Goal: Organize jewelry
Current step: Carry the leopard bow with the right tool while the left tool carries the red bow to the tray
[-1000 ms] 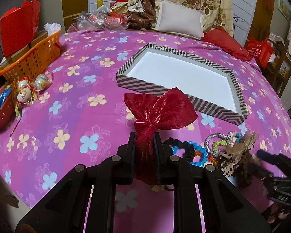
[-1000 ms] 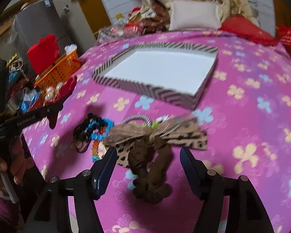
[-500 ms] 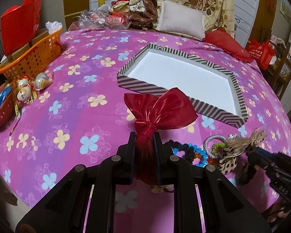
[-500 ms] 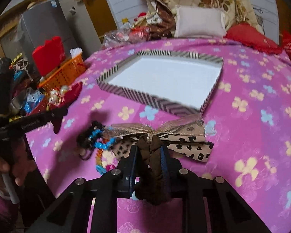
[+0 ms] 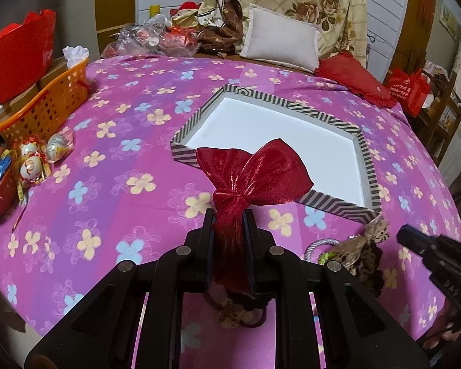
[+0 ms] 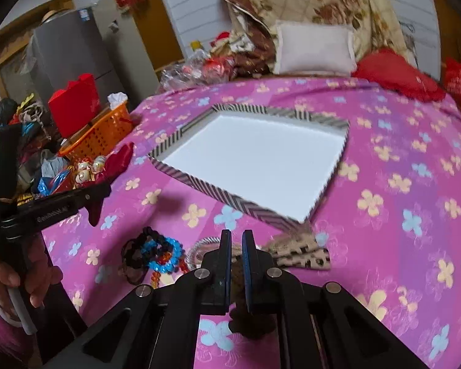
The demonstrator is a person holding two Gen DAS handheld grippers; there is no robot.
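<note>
on my far left sit an orange basket (image 5: 46, 104) and some wrapped trinkets (image 5: 33, 161), which i leave alone. my left gripper (image 5: 229, 227) is pinched tight on the tail of the red bow (image 5: 255, 173), holding it up in front of the near edge of the striped tray (image 5: 367, 166). that tray's white floor looks bare wherever i can see it, so by my reckoning nothing has been sorted yet and all the pieces are left to go in. to the right, my right gripper (image 6: 234, 246) is nearly closed on the brown scrunchie of the leopard bow (image 6: 304, 256), which lies just short of the tray's near corner. the beaded bracelets (image 6: 158, 250) and a silver cord loop (image 6: 199, 247) lie on the flowered cloth (image 6: 399, 184) beside it, untouched. my own fingers hide most of the scrunchie, the red bow covers part of the tray floor, and i cannot tell whether the leopard bow is lifted or resting.
</note>
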